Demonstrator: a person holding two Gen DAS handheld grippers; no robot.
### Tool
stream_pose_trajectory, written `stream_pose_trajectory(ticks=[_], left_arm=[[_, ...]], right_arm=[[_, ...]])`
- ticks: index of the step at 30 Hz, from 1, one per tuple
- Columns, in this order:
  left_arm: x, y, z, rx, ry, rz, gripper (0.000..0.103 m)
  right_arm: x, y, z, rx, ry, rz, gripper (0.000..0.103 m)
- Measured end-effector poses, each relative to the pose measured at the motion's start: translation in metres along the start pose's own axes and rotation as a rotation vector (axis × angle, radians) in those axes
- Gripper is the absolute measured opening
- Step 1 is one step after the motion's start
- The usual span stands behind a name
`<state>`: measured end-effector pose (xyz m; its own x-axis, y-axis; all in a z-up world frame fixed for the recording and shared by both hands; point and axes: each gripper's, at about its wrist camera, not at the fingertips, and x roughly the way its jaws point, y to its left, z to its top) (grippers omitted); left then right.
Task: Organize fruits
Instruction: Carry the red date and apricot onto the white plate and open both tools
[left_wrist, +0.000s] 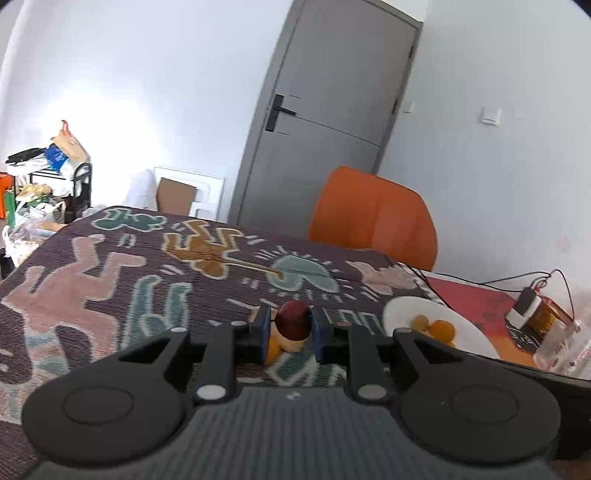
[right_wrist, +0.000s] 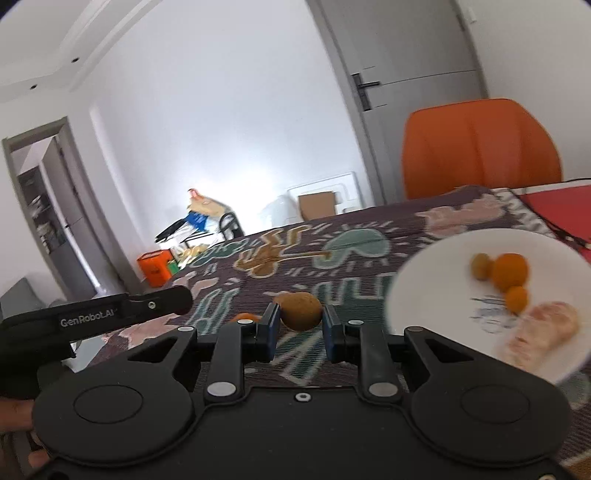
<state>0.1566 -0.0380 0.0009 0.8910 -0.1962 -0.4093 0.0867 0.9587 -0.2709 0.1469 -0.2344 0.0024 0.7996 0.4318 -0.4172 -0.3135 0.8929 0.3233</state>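
In the left wrist view, the left gripper (left_wrist: 289, 325) is sitting at lower centre of the frame, and its two blue pads (left_wrist: 263, 332) are pressing on a dark red round fruit (left_wrist: 294, 319), which is resting between them and rising a little above their tips. Just below that fruit, between the fingers, some orange and yellow fruit pieces (left_wrist: 275, 349) are showing on the patterned tablecloth (left_wrist: 110, 266). To the right of the gripper, a white plate (left_wrist: 402, 314) is lying on the cloth, holding a yellowish fruit and an orange one (left_wrist: 441, 329).

In the right wrist view, the right gripper (right_wrist: 301, 319) is occupying the lower centre, its jaws clamping a brown, kiwi-like fruit (right_wrist: 301, 311) at the fingertips. The white plate (right_wrist: 424, 288) is lying at the right of the frame, blurred, just beside the right finger, carrying a greenish fruit (right_wrist: 480, 266), two orange ones (right_wrist: 511, 271) and a pale pinkish piece (right_wrist: 543, 332). The other gripper's black body is reaching in from the left edge.

An orange chair (left_wrist: 373, 214) is standing behind the table, before a grey door (left_wrist: 332, 110).
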Motion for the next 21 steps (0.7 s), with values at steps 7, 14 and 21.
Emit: stream_pose_trajectory(ticks=[7,14,21], left_arm=[[-0.001,-0.023,-0.005,0.03,0.006,-0.036,0.021],[0.005,-0.042,-0.015,0.057,0.028,-0.056,0.021],[0.017,-0.058,-0.025,0.081,0.067,-0.071,0.021]], right_arm=[[-0.02,-0.031,-0.006,0.044,-0.022,-0.073,0.023],[-0.029,-0.049,-0.017,0.062,-0.034,-0.107,0.023],[-0.037,-0.063,-0.024,0.096,-0.06,-0.139,0.051]])
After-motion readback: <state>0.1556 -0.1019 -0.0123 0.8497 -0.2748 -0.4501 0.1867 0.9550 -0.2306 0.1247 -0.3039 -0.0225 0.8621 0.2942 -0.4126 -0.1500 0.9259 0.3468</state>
